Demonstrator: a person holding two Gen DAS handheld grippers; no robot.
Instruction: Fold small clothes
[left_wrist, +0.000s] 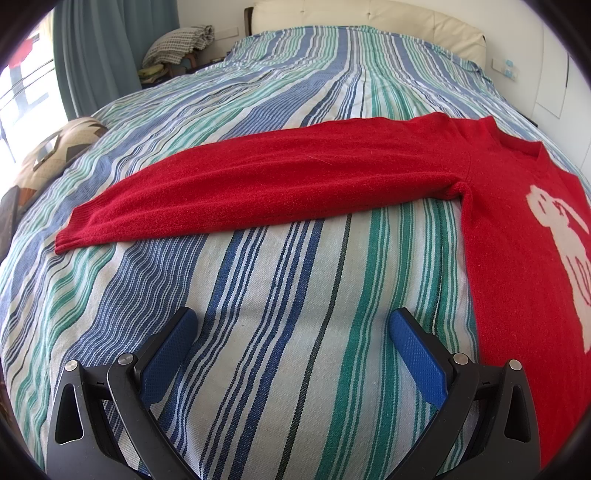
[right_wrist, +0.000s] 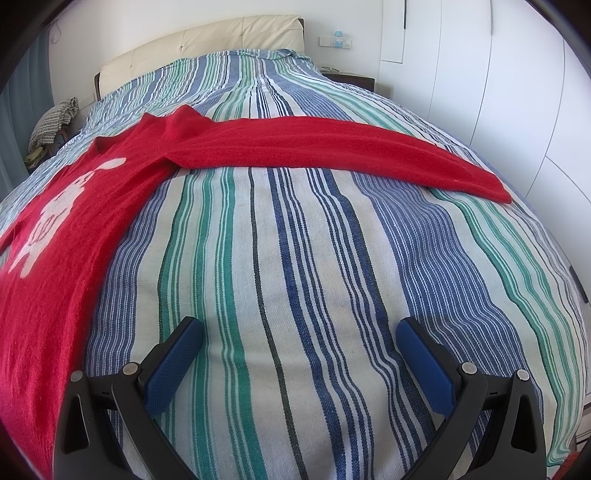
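A small red sweater (left_wrist: 517, 258) with a white rabbit figure lies flat, front up, on the striped bedspread (left_wrist: 277, 295). In the left wrist view one sleeve (left_wrist: 258, 192) stretches out to the left. In the right wrist view the sweater's body (right_wrist: 55, 277) lies at the left and the other sleeve (right_wrist: 332, 147) stretches to the right. My left gripper (left_wrist: 291, 325) is open and empty over bare bedspread, below the sleeve and left of the body. My right gripper (right_wrist: 299, 336) is open and empty over the bedspread (right_wrist: 295, 258), right of the body.
A cream headboard (left_wrist: 369, 14) stands at the far end of the bed. A patterned cushion (left_wrist: 55, 151) lies at the bed's left edge, with a chair piled with cloth (left_wrist: 177, 44) beyond. White wardrobe doors (right_wrist: 498, 74) stand at the right.
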